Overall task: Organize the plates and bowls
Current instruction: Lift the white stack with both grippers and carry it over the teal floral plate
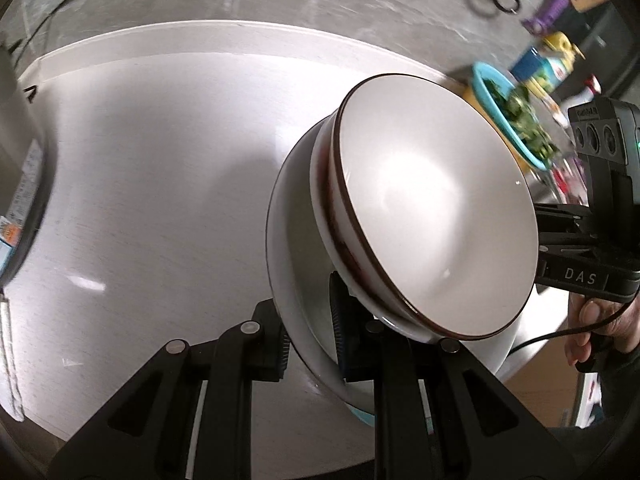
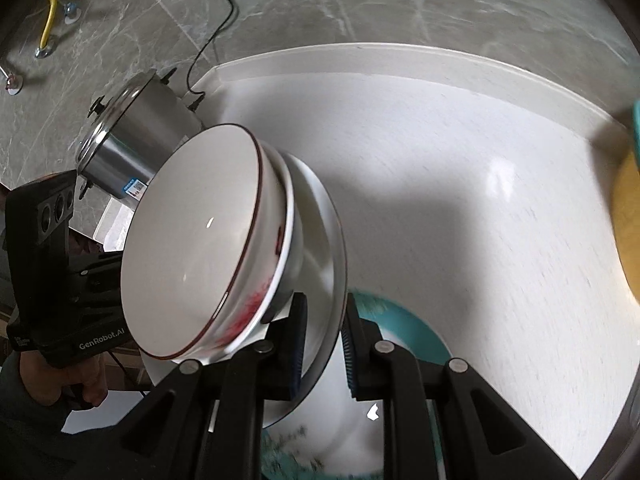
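A stack of dishes is held in the air over the white counter (image 1: 160, 160). On top is a cream bowl with a brown rim (image 1: 436, 208) (image 2: 196, 264), nested in a white bowl with red marks (image 2: 276, 272), on a large white plate (image 1: 292, 256) (image 2: 324, 264). My left gripper (image 1: 310, 340) is shut on the plate's rim on one side. My right gripper (image 2: 324, 348) is shut on the plate's rim on the opposite side. Each gripper body shows in the other's view. A teal plate (image 2: 404, 324) lies on the counter below.
A steel pot with a lid (image 2: 136, 136) stands at the counter's left end. A teal dish of green food (image 1: 508, 116) and coloured bottles (image 1: 552, 60) are at the right. A yellow object (image 2: 628, 232) sits at the right edge. Grey marble floor lies beyond.
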`<state>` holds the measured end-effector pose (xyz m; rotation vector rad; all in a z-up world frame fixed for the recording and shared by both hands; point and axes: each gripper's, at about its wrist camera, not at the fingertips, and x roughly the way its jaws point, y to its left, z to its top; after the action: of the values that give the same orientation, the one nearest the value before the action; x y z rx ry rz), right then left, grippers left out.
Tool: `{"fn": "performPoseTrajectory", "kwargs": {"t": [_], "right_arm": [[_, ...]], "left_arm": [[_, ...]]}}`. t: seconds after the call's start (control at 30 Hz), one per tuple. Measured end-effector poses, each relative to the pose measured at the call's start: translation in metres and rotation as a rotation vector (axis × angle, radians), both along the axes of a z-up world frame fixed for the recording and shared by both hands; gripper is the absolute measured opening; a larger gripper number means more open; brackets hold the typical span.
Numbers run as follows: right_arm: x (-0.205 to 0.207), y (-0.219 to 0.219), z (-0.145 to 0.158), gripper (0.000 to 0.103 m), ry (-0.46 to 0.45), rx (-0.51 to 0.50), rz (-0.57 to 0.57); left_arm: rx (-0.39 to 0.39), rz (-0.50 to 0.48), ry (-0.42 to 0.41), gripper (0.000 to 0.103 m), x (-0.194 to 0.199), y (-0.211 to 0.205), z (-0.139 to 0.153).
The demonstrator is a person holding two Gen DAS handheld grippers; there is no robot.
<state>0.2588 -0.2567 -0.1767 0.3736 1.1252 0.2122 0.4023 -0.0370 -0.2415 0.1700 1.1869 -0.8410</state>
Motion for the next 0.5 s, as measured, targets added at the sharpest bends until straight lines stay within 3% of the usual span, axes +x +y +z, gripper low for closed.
{"fn": "performPoseTrajectory", "kwargs": {"t": [0.2, 0.5], "right_arm": [[-0.036, -0.018, -0.013, 0.019, 0.038, 0.004, -0.033], [-0.061, -0.030, -0.046, 0.019, 0.092, 0.033, -0.051]], "left_arm": [[0.020, -0.070, 0.040, 0.016, -0.046, -0.017, -0.016], [0.065, -0.100, 0.090, 0.016, -0.078, -0.033, -0.054]]}}
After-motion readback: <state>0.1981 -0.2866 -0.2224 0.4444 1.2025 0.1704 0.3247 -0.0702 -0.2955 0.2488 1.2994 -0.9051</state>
